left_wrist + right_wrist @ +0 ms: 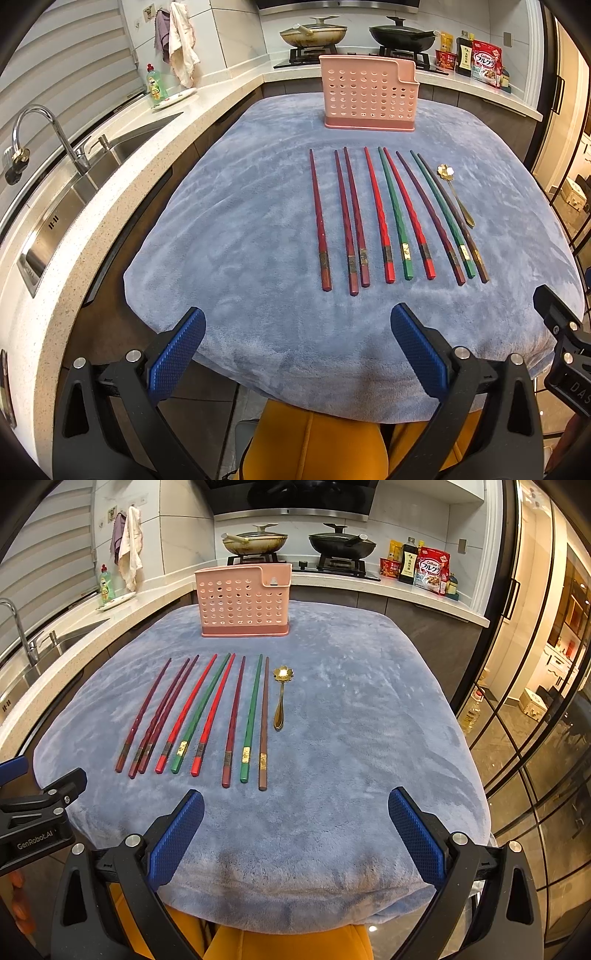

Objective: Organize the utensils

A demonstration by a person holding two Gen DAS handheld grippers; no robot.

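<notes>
Several chopsticks (384,218) (207,716), dark red, red, green and brown, lie side by side on the blue cloth (240,229) (351,720). A small gold spoon (456,195) (280,698) lies at their right end. A pink perforated utensil holder (369,94) (245,603) stands upright at the cloth's far side. My left gripper (297,349) is open and empty above the near edge, short of the chopsticks. My right gripper (295,829) is open and empty above the near edge, right of the chopsticks' ends.
A sink with tap (55,147) sits in the counter to the left, with a dish soap bottle (157,83) behind it. Two lidded pans (295,541) stand on the stove at the back. Food packets (432,570) stand at the back right. Glass doors (535,720) are on the right.
</notes>
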